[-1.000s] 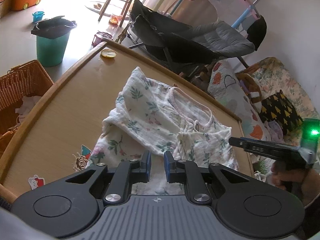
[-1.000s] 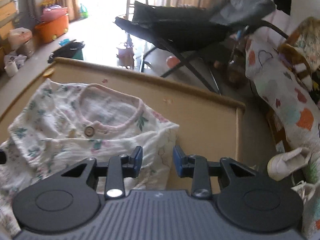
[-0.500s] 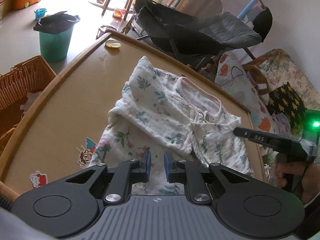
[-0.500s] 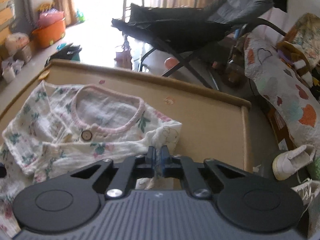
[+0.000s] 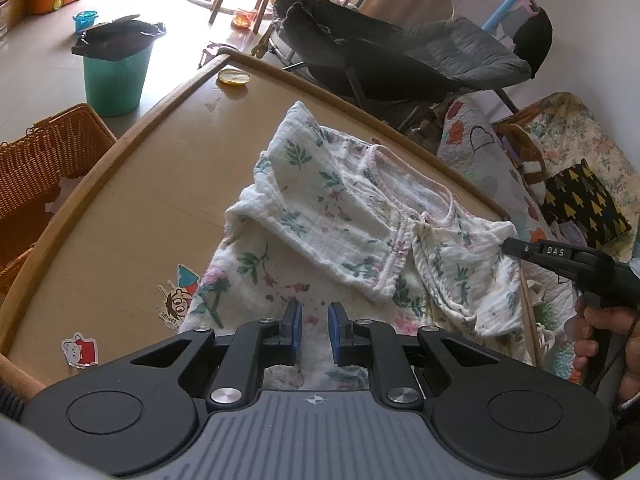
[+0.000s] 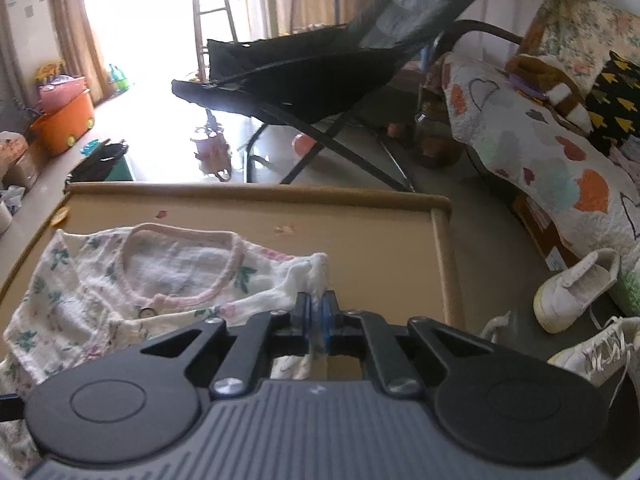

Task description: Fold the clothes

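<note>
A white floral baby top [image 5: 340, 216] with pink neck trim lies partly folded on the wooden table [image 5: 140, 200]. My left gripper [image 5: 314, 316] hovers over the top's near hem, its blue pads a narrow gap apart with nothing pinched between them. In the right wrist view, my right gripper [image 6: 316, 312] is shut on the right sleeve edge of the top [image 6: 180, 264], and the cloth rises in a small peak between the pads. The right gripper's tip [image 5: 516, 246] also shows at the garment's right edge in the left wrist view, held by a hand [image 5: 608, 332].
A wicker basket [image 5: 36, 176] and a green bin [image 5: 114, 76] stand left of the table. A black folding chair [image 5: 400, 56] is behind it. Stickers [image 5: 176, 300] and a yellow disc [image 5: 233, 77] lie on the tabletop. White shoes [image 6: 572, 292] and a quilted sofa [image 6: 540, 152] are on the right.
The right gripper's jaws have closed on the sleeve edge and rolled a little, drawing the cloth up. The left gripper has hardly moved and its gap is unchanged.
</note>
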The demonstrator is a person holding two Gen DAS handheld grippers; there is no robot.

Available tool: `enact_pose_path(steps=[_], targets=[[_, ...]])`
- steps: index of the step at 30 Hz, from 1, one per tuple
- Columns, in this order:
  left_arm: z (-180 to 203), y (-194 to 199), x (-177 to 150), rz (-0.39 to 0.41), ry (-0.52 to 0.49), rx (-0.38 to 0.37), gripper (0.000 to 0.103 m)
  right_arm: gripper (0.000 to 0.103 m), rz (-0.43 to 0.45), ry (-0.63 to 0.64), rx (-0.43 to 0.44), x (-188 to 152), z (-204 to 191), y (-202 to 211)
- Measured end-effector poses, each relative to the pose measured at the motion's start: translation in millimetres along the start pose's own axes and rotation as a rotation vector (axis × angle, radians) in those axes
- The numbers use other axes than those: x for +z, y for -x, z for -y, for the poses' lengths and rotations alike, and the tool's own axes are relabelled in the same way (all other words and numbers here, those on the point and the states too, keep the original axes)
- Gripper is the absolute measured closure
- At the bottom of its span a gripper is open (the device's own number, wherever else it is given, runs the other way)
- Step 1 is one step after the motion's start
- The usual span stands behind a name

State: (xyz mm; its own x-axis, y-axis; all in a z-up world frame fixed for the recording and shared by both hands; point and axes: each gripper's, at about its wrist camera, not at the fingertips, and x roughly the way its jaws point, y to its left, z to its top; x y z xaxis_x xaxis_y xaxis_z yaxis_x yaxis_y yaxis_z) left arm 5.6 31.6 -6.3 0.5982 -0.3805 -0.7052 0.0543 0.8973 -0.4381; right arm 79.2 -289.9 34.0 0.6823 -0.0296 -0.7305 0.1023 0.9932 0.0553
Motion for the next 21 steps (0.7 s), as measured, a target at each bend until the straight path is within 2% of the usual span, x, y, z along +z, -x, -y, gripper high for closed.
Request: enact_pose_path(steps=[7, 11, 13, 16, 21], targets=[[0.1, 0.9, -0.9, 0.002, 0.003, -0.002, 0.084, 0.096, -0.03, -0.024, -0.043, -5.9, 7.7, -17.0], [-0.8, 0.9, -2.1, 0.004, 0.001, -0.002, 0.084, 0.091, -0.043, 0.024, -0.05, -9.5, 4.1, -18.8], [-0.4, 0.9, -1.9, 0.003, 0.0, -0.002, 0.084, 0.084, -0.056, 0.046, -0.065, -7.8, 3.0, -17.6], [1.0, 0.6, -1.1, 0.004, 0.002, 0.0, 0.084, 0.077, -0.047, 0.065, -0.079, -3.7, 3.8, -8.9], [0.2, 1.3, -0.4, 0.008, 0.012, 0.006, 0.084, 0.075, 0.0, 0.047, -0.053, 6.0, 5.2, 18.1]])
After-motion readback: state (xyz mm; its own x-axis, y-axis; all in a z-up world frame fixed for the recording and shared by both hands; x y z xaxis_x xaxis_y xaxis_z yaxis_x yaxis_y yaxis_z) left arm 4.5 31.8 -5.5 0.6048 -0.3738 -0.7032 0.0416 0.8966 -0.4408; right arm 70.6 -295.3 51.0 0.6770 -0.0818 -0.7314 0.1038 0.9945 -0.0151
